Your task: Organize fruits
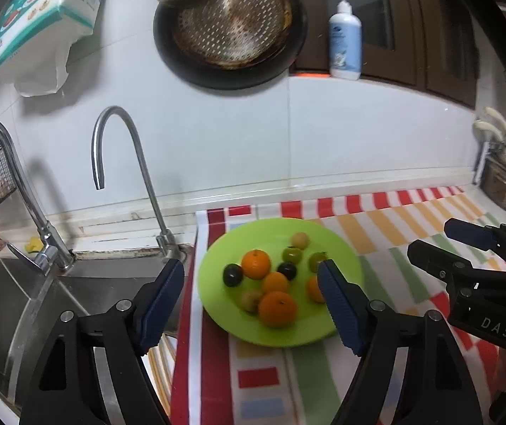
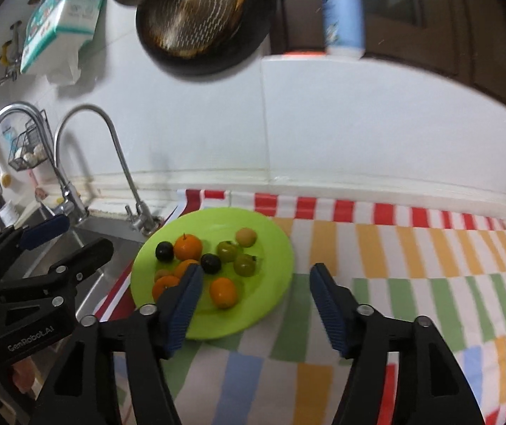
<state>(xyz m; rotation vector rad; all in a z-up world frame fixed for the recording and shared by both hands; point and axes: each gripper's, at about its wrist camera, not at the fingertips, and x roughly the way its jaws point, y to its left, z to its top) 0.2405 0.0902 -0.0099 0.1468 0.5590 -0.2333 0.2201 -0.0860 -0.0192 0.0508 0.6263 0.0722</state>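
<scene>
Both the left gripper point(image 1: 251, 283) and the right gripper point(image 2: 254, 290) are hovering with fingers spread wide and gripping nothing, above a round lime-green plastic plate point(image 2: 274, 283) that is sitting on the striped multicolour cloth point(image 2: 412, 248) covering the bench, just beside the steel sink point(image 1: 16, 297). The plate is carrying small round oranges point(image 1: 256, 264), two dark plums point(image 1: 232, 275) and a few greenish fruits point(image 2: 245, 264), all lying loose and close together; they are probably light, smooth and prone to rolling, the plums likely soft, so each is best taken across its widest middle with a gentle squeeze
</scene>
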